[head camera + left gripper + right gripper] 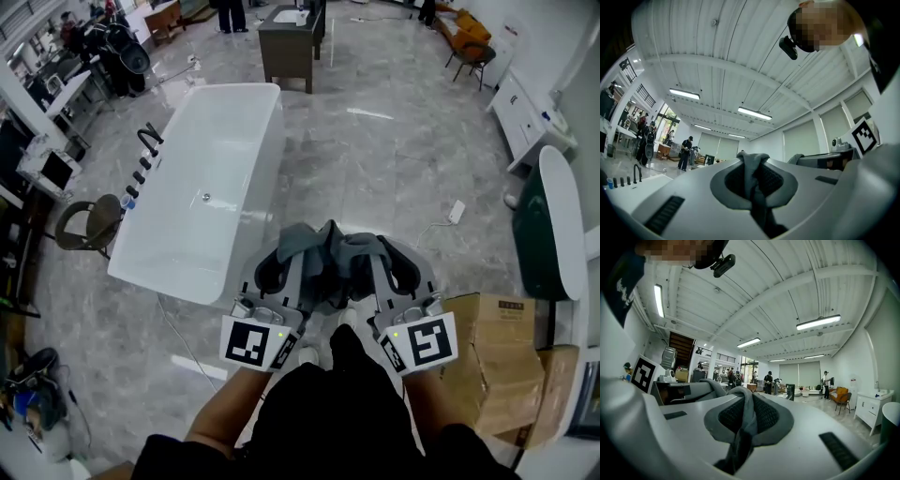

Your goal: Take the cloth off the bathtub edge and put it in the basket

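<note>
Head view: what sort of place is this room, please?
Probably a large showroom or training hall, not a home bathroom: a freestanding white bathtub and a vanity unit stand on an open tiled floor, under a high ceiling with strip lights.

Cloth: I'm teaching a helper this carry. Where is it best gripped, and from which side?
Grip a gathered fold towards each end, one gripper on each side. The cloth is limp. Here the left gripper and the right gripper are each shut on a bunched fold, and the rest sags between them, so two grips probably keep it from trailing.
</note>
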A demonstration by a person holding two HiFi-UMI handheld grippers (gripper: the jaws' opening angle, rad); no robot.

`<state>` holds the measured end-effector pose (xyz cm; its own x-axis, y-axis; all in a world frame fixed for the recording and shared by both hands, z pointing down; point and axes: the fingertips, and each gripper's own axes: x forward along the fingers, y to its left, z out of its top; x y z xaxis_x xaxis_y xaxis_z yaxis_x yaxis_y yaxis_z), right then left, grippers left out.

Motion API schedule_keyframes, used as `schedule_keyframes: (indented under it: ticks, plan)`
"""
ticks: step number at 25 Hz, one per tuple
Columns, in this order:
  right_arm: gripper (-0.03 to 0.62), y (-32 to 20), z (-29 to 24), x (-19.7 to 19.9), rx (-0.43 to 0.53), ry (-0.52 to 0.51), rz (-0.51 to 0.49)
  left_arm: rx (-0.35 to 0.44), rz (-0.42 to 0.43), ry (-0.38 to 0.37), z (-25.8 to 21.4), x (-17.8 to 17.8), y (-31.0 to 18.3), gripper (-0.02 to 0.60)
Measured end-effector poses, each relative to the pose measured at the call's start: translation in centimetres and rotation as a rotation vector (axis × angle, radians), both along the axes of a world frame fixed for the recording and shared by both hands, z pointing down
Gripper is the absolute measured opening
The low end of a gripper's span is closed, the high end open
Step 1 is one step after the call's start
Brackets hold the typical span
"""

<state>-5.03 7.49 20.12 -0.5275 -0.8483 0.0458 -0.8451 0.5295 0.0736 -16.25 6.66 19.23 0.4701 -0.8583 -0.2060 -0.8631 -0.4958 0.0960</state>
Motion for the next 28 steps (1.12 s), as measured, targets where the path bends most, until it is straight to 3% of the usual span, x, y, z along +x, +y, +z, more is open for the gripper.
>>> schedule_keyframes:
  ticks: [5,16,28]
  plan:
    - [0.041,-2.2,0.3,0.8,-0.013,0.005,-0.030,-0.033,-0.010,-0.009,0.5,1.2,-2.5,0.020]
    - [0.041,-8.1,2.2,3.5,-0.055,-0.014,0.009,-0.090,0.001,-0.038,3.2,2.9,-8.5,0.020]
    - [0.041,-13.6,0.6,6.8,-0.038,-0.069,0.008,-0.111,-0.002,0.004,2.9,5.5,-13.9,0.020]
